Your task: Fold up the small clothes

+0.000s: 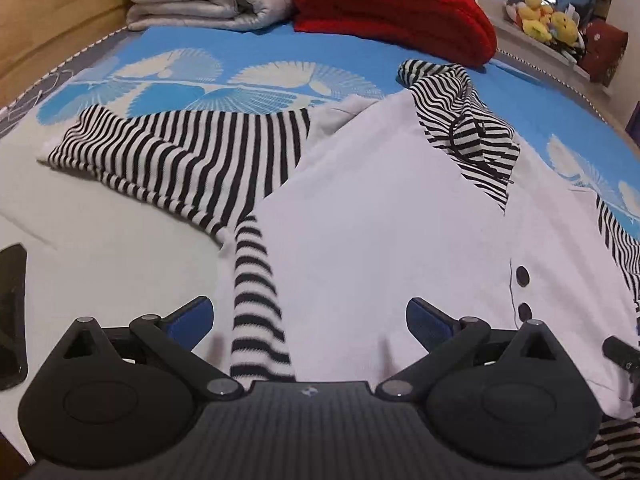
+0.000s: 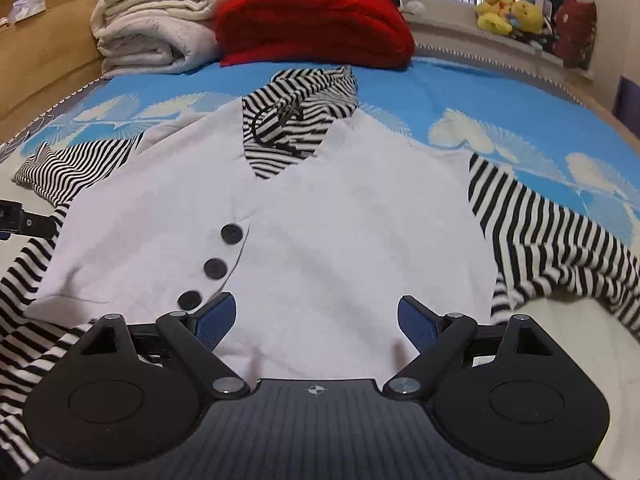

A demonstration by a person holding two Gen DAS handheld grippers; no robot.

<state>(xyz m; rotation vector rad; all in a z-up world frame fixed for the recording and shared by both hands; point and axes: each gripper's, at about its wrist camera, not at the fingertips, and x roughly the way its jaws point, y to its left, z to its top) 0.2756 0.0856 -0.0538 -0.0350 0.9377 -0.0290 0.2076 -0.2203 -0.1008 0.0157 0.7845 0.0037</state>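
Blue fan-printed bedsheet (image 2: 400,92) under soft white top (image 2: 320,220) with striped knit sleeves, round black buttons (image 2: 231,235). Left gripper (image 1: 310,322), right gripper (image 2: 316,320): jaws apart, empty.

A small white garment (image 2: 320,220) of soft, matt knit cloth with black-and-white striped sleeves (image 2: 560,232) lies on a smooth printed blue bedsheet (image 2: 420,92). Its three dark buttons (image 2: 215,268) look like hard, faintly glossy plastic. At upper left, a quilted off-white blanket (image 2: 152,40) sits beside a fuzzy red fabric bundle (image 2: 316,28), against a smooth, varnished wooden bed frame (image 2: 48,52). Plush yellow toys (image 2: 508,14) line the upper right.
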